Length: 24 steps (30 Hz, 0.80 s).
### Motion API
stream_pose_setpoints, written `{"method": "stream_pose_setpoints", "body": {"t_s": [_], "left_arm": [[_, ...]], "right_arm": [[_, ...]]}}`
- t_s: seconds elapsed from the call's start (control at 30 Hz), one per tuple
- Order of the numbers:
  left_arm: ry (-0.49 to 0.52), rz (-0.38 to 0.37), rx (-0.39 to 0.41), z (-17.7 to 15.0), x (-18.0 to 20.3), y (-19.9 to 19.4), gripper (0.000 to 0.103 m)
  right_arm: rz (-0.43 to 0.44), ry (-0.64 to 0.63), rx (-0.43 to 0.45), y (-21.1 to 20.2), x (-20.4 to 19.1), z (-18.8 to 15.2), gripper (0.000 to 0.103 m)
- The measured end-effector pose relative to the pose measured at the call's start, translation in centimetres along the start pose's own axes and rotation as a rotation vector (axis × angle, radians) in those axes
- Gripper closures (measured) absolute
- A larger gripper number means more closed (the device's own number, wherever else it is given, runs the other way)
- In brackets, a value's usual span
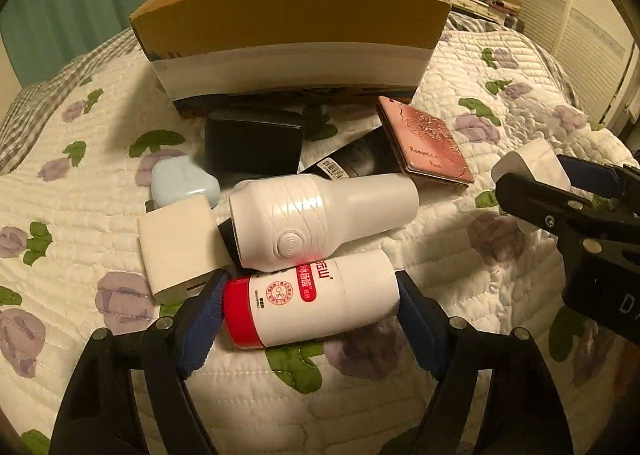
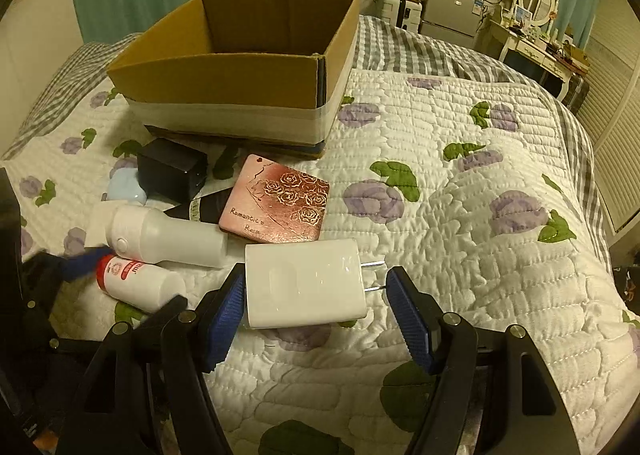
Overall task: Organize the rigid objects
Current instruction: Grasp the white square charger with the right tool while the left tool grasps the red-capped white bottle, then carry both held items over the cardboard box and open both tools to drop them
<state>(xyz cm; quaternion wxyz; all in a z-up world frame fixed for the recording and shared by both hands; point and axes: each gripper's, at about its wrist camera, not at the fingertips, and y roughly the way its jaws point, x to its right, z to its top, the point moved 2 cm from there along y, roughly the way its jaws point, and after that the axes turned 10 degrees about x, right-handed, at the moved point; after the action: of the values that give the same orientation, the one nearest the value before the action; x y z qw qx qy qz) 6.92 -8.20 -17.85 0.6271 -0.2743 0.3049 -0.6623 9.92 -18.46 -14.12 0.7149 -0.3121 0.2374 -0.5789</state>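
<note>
Over quilt point(image 1: 460, 223): left tool point(image 1: 310, 305) straddles red-capped bottle point(image 1: 312, 299); right tool point(image 2: 316, 291) straddles charger point(image 2: 304, 283).

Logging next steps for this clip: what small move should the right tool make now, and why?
Probably close on the white charger. The right tool is open with its fingers on either side of the charger, which lies on the quilt; the right finger looks clear of the prongs. The cardboard box sits beyond.
</note>
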Motion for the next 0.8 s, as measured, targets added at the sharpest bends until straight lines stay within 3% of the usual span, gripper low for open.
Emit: {"method": "stream_pose_setpoints", "body": {"t_s": [0.13,0.37,0.8], "left_arm": [[-0.012,0.001,0.034,0.3,-0.3,-1.4,0.022],[-0.014,0.019,0.172,3.0,-1.3,-6.2,0.022],[0.006,0.068,0.352,13.0,-5.5,-9.8,0.022]], "right_arm": [[-0.009,-0.011,0.017,-0.7,-0.3,0.1,0.034],[-0.017,-0.039,0.082,-3.5,-1.2,1.2,0.034],[0.006,-0.055,0.294,-9.1,-0.6,10.9,0.034]]}}
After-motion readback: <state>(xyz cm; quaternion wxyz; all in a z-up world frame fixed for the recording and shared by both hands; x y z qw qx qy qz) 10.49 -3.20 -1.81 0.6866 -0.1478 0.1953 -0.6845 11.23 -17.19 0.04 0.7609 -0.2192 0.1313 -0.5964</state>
